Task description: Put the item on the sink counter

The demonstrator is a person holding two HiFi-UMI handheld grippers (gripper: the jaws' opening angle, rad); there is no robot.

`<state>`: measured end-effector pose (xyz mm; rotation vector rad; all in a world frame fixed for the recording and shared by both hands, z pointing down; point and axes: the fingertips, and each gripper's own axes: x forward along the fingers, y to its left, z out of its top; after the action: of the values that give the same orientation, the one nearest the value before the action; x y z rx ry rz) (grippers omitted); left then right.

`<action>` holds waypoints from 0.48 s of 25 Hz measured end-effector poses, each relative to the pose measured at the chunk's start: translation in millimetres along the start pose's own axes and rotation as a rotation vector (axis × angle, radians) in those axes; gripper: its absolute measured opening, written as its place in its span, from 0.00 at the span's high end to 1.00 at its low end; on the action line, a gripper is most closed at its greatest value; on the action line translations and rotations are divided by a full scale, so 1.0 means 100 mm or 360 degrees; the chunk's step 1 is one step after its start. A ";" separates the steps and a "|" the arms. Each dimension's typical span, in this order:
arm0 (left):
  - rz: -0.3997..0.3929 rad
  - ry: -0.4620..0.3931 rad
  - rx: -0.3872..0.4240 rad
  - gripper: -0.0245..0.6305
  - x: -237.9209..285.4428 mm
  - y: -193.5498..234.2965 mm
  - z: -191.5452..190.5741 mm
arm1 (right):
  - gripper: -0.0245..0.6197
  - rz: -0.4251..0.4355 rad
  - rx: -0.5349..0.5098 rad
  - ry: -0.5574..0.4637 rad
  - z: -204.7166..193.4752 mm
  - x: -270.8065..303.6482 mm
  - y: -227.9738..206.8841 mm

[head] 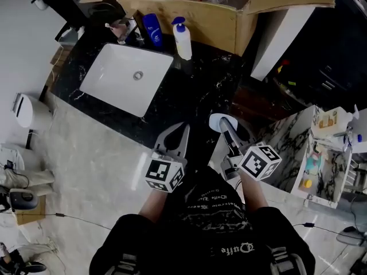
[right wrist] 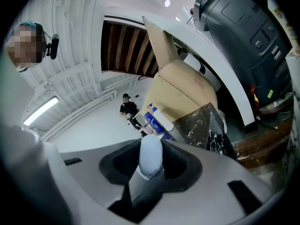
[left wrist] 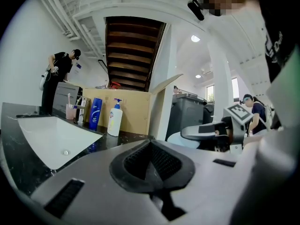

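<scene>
From where I stand, a white bin [head: 26, 112] sits on the floor at far left. Right of it, the black counter [head: 195, 90] carries a white basin [head: 123, 76] in the upper left. A blue bottle [head: 152, 30] and a pump bottle [head: 182, 39] stand behind it, against a cardboard box [head: 218, 22] at the top. At lower centre, the left gripper [head: 182, 132] has its jaws pressed together with nothing between them. Just to its right, the right gripper [head: 226, 132] is clamped on the item [right wrist: 151, 154]. It is pale blue at the tip and grey below, held in the air by the counter's near edge. A cluttered shelf [head: 321, 148] stands at far right.
</scene>
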<state>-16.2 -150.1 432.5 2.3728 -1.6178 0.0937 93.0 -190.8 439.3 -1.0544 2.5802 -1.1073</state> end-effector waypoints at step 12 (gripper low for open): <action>-0.0076 0.0042 0.0092 0.95 0.50 0.51 0.28 | 0.77 -0.0123 -0.0126 -0.0063 0.71 0.84 -0.19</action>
<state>-47.0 -220.0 424.5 2.4414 -1.5657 0.1633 67.7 -296.3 413.0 -1.1909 2.5915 -0.9976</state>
